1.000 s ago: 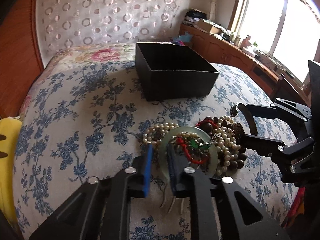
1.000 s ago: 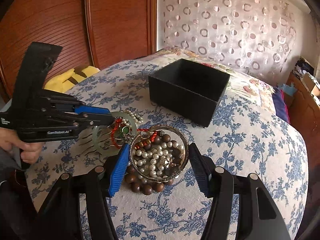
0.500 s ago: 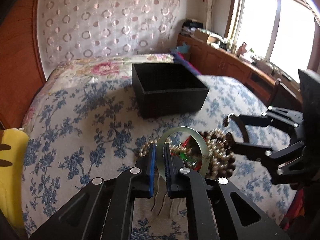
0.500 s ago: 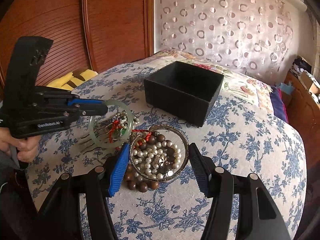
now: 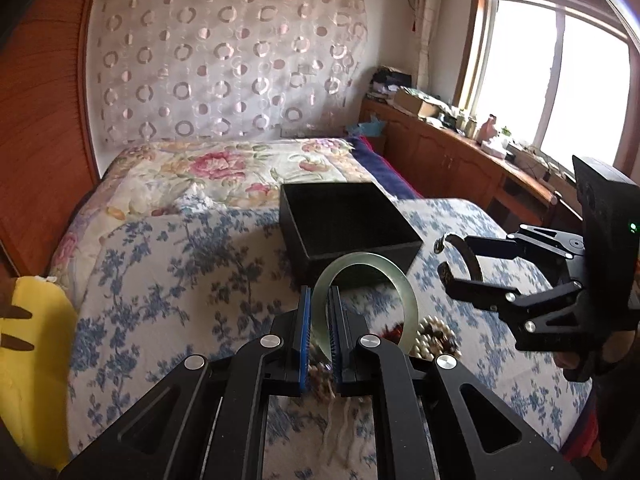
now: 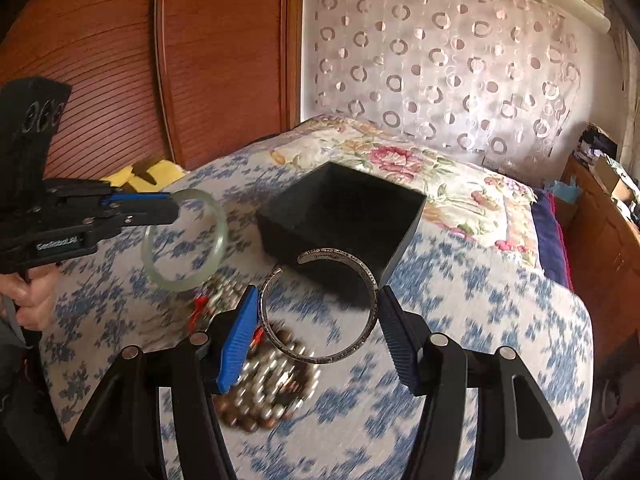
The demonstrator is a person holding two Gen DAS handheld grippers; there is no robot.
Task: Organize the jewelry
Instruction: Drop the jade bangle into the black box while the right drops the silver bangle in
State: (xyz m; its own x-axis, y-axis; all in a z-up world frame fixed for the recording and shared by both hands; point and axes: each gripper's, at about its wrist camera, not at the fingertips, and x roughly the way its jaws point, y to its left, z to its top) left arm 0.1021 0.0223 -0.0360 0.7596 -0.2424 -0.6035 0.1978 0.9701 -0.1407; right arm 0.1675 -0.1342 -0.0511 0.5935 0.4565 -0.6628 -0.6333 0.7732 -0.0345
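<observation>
Both pieces are off the blue-flowered bedspread [image 6: 460, 360]: my left gripper [image 5: 319, 320] pinches the rim of the pale green translucent jade bangle [image 5: 402, 292], and my right gripper [image 6: 316, 320] holds the open silver engraved cuff bracelet [image 6: 320, 356] across its width, pads bearing on both sides. The open black square cardboard box [image 6: 340, 216] sits just beyond both, while the tangled heap of pearl and brown wooden bead strands [image 6: 260, 396] lies below. Judgement: carry each over the box rim, lower inside before releasing, one hand at a time; the thin pinch on the bangle may let it swing.
</observation>
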